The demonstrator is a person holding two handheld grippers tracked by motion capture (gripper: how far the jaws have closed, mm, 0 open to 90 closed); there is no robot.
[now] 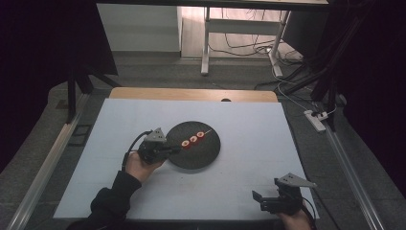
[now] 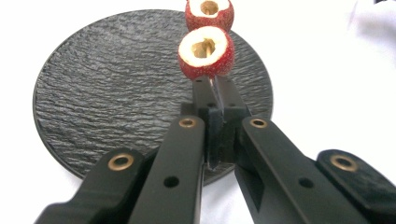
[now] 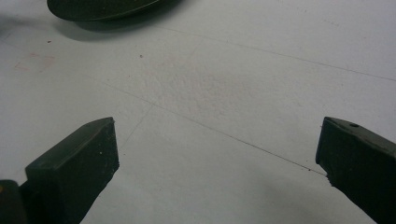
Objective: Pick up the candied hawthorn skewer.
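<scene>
Left tool (image 2: 215, 88) clamps the skewer (image 2: 214, 84) tip; fruit (image 2: 206, 52) may slide off. Right tool (image 3: 217, 163) gapes, lower right.

Left gripper (image 1: 173, 149) pinched closed, held in left hand (image 1: 139, 165); right gripper (image 1: 259, 199) low, jaws spread wide apart

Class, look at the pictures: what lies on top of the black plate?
A skewer of three red fruit pieces lies on the plate, its near end pinched by the left gripper. The plate beneath the fruit is hidden.
</scene>
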